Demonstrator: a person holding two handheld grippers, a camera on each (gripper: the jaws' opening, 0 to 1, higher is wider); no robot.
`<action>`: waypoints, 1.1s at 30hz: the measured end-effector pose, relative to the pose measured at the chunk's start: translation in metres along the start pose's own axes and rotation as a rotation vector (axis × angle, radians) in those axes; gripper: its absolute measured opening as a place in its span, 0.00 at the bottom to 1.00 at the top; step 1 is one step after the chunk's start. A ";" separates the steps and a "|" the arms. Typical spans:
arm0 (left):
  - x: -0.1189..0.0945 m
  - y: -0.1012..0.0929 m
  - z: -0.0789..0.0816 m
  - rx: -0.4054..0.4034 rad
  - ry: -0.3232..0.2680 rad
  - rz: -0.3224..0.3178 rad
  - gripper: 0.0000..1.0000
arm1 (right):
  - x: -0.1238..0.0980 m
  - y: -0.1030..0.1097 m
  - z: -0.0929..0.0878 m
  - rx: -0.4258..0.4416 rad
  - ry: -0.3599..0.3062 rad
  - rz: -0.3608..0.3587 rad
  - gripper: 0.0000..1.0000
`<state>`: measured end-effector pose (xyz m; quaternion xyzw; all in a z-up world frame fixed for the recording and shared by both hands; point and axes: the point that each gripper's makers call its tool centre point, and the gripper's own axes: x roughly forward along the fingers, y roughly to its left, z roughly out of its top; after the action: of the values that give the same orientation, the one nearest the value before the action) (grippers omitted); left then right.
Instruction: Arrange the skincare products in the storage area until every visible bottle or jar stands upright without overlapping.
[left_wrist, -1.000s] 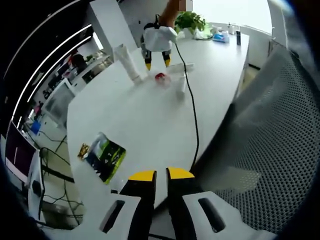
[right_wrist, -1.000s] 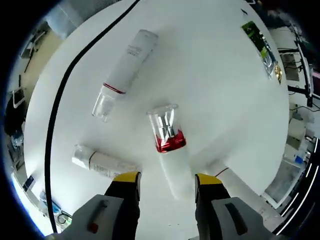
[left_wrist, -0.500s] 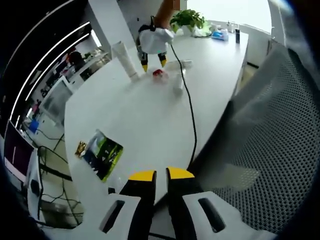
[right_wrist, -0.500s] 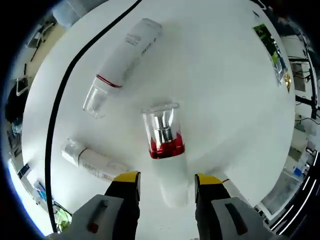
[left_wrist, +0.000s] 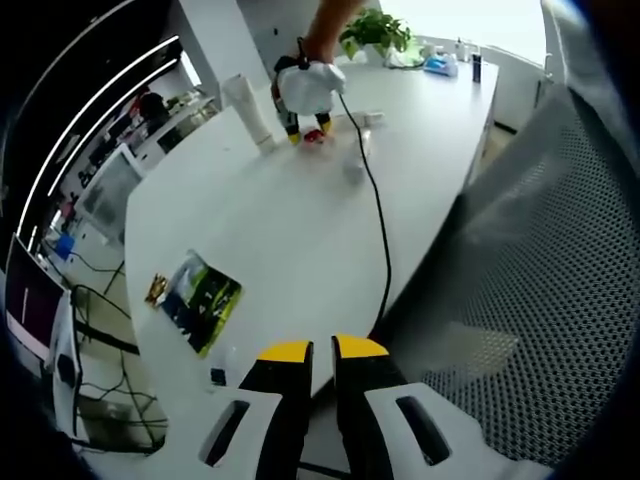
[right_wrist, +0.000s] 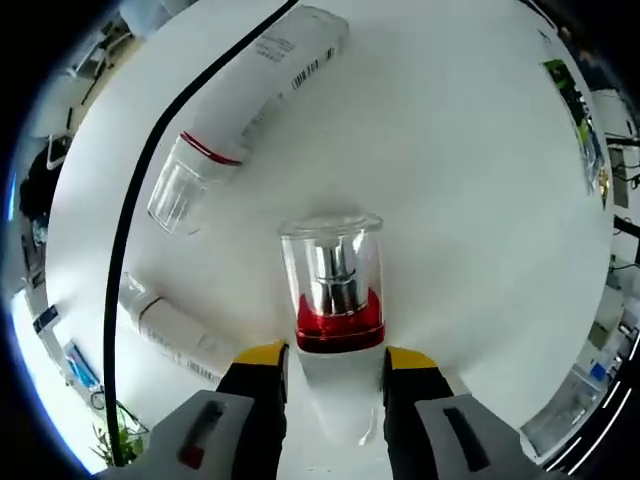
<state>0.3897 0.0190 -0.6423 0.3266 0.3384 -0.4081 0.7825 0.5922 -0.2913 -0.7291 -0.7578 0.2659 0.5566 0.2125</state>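
Across the white worktop (right_wrist: 480, 200), largest first: a long white tube with a clear cap (right_wrist: 250, 105) lying flat near the black cable (right_wrist: 150, 170); a white bottle with red collar and clear cap (right_wrist: 335, 300) lying flat, body running back between the yellow tips; a smaller white tube (right_wrist: 165, 325) lying flat just beside the near tip. Farther off in the left gripper view, a tall white tube (left_wrist: 250, 110) standing upright, well apart from a green sachet (left_wrist: 200, 300) near the worktop edge.

Right claw (right_wrist: 335, 358) part open, tips flanking the red-collared bottle just below the collar; cannot tell whether touching, not clamped by the look of it. Left claw (left_wrist: 310, 350) held back over the near edge, tips nearly closed with a thin gap, holding nothing.

Step in hand, as a judgement: closing on the red-collared bottle to raise it. Next move calls for a squeeze on the body, a lift and turn to vertical, then a set-down on bare worktop clear of both tubes and the cable.
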 end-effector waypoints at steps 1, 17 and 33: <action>0.000 0.000 0.000 -0.001 0.002 -0.002 0.06 | 0.000 -0.001 0.000 -0.002 -0.001 -0.003 0.33; 0.001 0.001 -0.004 -0.015 0.022 0.001 0.05 | 0.003 0.001 -0.006 0.234 0.019 0.088 0.22; 0.001 0.000 -0.002 -0.008 0.014 -0.003 0.04 | -0.043 -0.016 -0.022 0.883 -0.204 -0.126 0.21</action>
<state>0.3893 0.0205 -0.6444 0.3259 0.3459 -0.4057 0.7807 0.6078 -0.2854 -0.6814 -0.5509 0.4088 0.4478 0.5735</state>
